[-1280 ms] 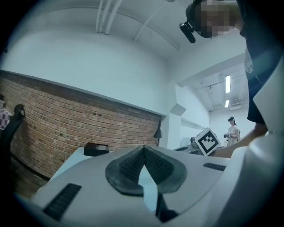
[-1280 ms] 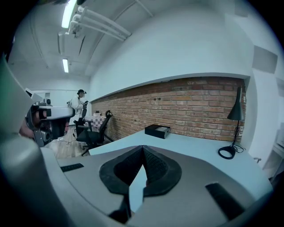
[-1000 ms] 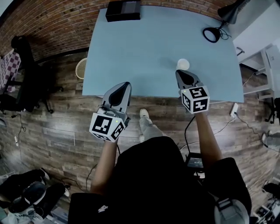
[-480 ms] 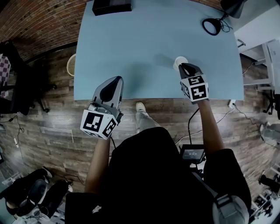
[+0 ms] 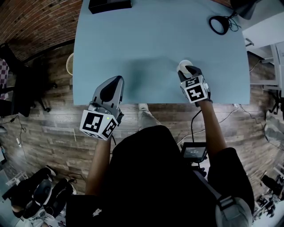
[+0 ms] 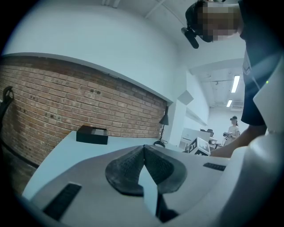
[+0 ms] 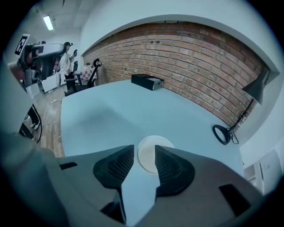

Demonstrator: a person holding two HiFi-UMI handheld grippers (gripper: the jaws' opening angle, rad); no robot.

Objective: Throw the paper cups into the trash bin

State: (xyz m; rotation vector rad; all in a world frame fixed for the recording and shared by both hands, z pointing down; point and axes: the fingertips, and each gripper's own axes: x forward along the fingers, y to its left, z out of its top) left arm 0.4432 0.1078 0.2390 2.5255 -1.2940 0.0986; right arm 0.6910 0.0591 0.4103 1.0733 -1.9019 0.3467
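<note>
A white paper cup (image 5: pixel 183 65) stands upright on the light blue table (image 5: pixel 146 40), right of centre near the front edge. My right gripper (image 5: pixel 190 69) hovers right at it, just on the near side. In the right gripper view the cup (image 7: pixel 153 153) shows from above, just beyond and partly between the tips of the right gripper (image 7: pixel 144 160). Those jaws are opening and the pads do not touch the cup. My left gripper (image 5: pixel 113 84) hangs over the table's front edge, and in the left gripper view the left gripper (image 6: pixel 143 150) is shut and empty. A pale mesh trash bin (image 5: pixel 69 64) stands on the floor by the table's left side.
A black box (image 5: pixel 109 5) lies at the table's far edge; the box (image 7: pixel 147 81) also shows in the right gripper view. A black desk lamp (image 5: pixel 220 24) sits at the far right corner. A brick wall runs behind, with a black chair (image 5: pixel 20 82) on the left.
My right gripper has moved forward up to the cup. The left gripper has stayed by the table's front edge.
</note>
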